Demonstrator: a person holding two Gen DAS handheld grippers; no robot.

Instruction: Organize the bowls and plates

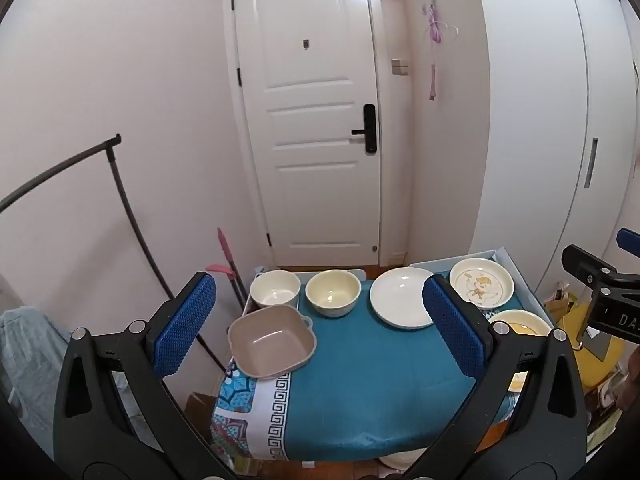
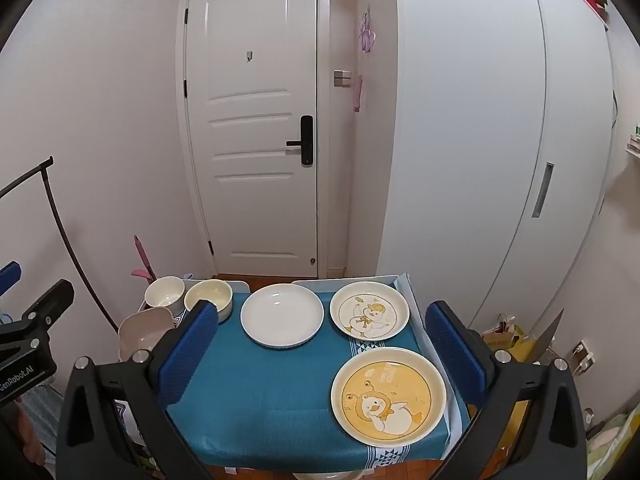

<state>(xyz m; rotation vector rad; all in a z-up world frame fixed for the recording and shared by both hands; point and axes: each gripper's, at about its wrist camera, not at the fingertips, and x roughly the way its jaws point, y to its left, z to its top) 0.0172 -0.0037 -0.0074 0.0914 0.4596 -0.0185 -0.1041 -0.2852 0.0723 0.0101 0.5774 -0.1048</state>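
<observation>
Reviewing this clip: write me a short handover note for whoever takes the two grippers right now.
Left gripper open, holding nothing. Right gripper open, holding nothing. Both hover above the near edge of the table.
Left side: white bowl, yellow bowl, square beige bowl.
Middle and right: white plate, duck plate, yellow duck plate.
Done: nothing stacked.
Left: group bowls and plates.

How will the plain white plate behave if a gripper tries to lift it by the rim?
The plain white plate looks glazed and glossy, so probably slippery against the pads. It seems rigid ceramic, likely breakable if dropped. It lies flat on the blue cloth with a low rim, so getting a finger under may be awkward.
</observation>
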